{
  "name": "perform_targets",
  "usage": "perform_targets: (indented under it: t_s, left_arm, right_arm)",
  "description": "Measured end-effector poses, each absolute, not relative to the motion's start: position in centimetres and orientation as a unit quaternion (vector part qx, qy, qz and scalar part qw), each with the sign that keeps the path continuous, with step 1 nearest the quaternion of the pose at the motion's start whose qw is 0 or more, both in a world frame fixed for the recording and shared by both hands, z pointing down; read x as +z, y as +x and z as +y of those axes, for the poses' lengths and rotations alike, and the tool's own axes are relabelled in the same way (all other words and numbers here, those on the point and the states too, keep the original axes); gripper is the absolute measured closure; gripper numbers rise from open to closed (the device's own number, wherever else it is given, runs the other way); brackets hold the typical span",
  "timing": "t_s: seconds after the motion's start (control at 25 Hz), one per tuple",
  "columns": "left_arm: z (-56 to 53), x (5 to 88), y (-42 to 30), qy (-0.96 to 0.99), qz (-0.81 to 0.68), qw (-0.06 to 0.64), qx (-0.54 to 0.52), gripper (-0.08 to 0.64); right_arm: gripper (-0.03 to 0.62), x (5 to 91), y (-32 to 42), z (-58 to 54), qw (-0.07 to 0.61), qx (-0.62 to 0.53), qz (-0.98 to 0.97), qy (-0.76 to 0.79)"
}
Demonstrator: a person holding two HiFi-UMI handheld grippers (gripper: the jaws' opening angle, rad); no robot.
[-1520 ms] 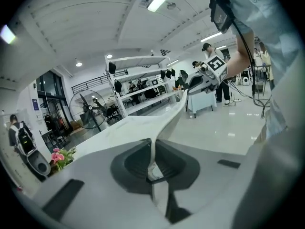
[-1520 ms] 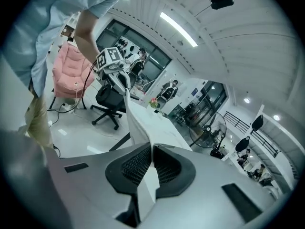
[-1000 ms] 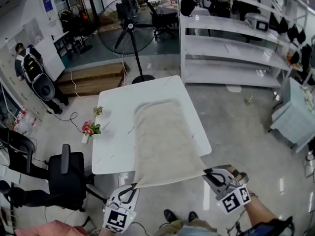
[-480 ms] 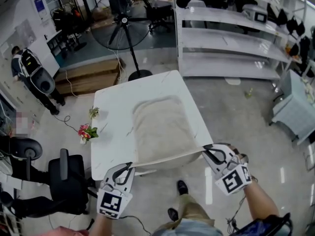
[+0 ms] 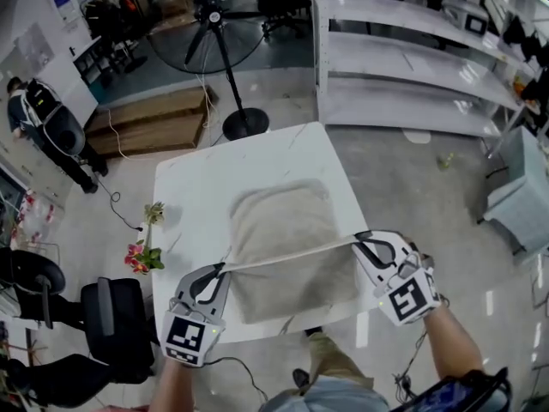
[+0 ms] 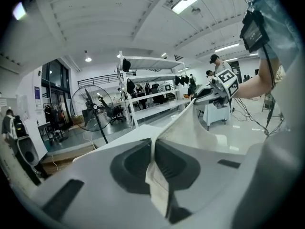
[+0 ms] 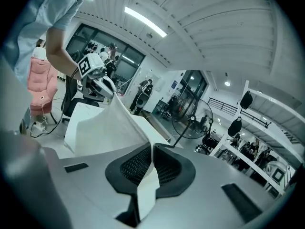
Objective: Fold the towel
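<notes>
A beige towel [image 5: 279, 230] lies on the white table [image 5: 193, 187]. Its near edge is lifted and stretched taut between my two grippers above the part that lies flat. My left gripper [image 5: 220, 273] is shut on the towel's left corner, and the cloth [image 6: 190, 128] runs out from between its jaws [image 6: 153, 149]. My right gripper [image 5: 364, 245] is shut on the right corner. In the right gripper view the towel [image 7: 109, 125] leaves the closed jaws [image 7: 151, 154] and runs across to the left gripper [image 7: 97, 82].
A standing fan [image 5: 210, 20] and a low wooden platform [image 5: 150, 118] are beyond the table. White shelving [image 5: 403, 67] stands at the back right. Flowers [image 5: 141, 251] and a black office chair [image 5: 111, 316] are left of the table. A person [image 5: 39, 127] stands at far left.
Both grippers have moved forward over the table with the towel's near edge. The part that hung off the table's near side now lies on it, and the raised edge is over the towel.
</notes>
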State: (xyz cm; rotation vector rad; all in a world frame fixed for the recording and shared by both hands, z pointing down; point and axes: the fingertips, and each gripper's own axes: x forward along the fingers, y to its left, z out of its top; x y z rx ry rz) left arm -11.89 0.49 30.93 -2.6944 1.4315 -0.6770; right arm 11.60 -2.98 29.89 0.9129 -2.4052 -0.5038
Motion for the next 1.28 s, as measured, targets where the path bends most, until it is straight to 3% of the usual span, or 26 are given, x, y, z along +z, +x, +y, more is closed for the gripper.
perform_targets:
  t_s: [0.8,1.28]
  left_arm:
    - [-17.7,36.9,-13.5,-0.842,0.475,-0.057,-0.251,0.535]
    - [-23.7,45.5,-15.6,-0.825,0.466,-0.11,-0.299,0.532]
  right_arm:
    - [0.558,35.1,10.2,-21.8,0.272,-0.116,-0.903,0.312]
    - [0.554,44.0,8.8,-27.7,0.322,-0.044,-0.9,0.292]
